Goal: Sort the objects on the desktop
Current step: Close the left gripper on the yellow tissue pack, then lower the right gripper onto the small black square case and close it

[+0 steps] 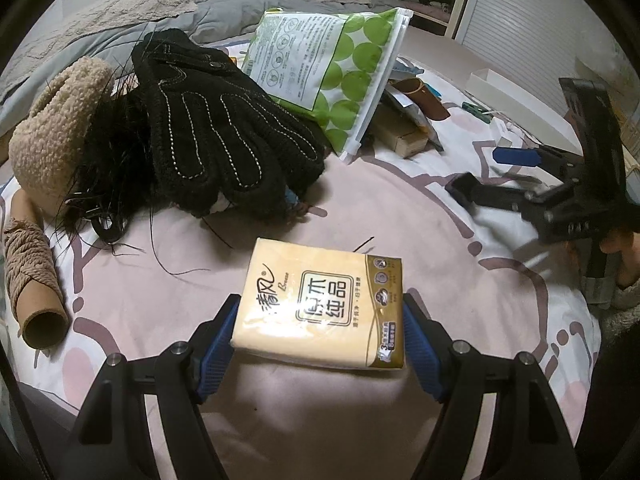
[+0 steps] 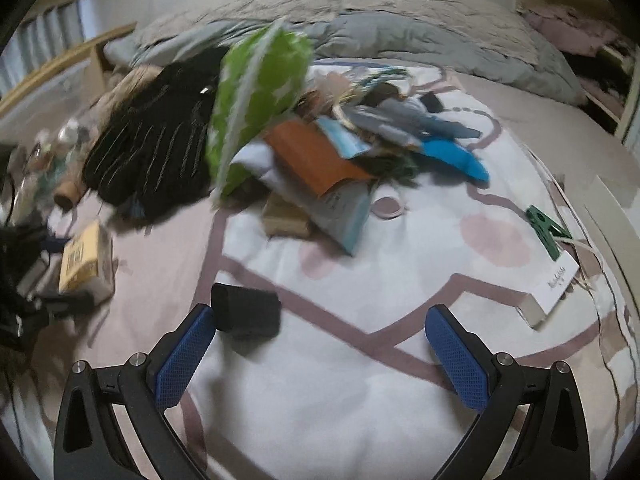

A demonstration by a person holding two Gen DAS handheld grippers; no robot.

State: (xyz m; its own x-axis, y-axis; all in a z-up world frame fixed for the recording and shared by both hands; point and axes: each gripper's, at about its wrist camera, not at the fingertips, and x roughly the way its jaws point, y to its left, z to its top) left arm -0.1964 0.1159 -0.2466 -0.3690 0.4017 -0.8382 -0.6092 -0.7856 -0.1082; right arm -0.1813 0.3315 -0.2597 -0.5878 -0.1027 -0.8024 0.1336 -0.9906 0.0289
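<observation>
Between left claw (image 1: 322, 320) pads — tissue pack (image 1: 320, 300), clamped, right claw (image 2: 320, 332) spread

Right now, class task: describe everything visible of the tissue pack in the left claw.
The tissue pack is a flat, rectangular, soft packet in glossy pale-yellow plastic wrap with a gold side band and printed Chinese characters. It lies face up, roughly level, just above the pink bedsheet, and the left claw pinches its near end between blue pads.
</observation>
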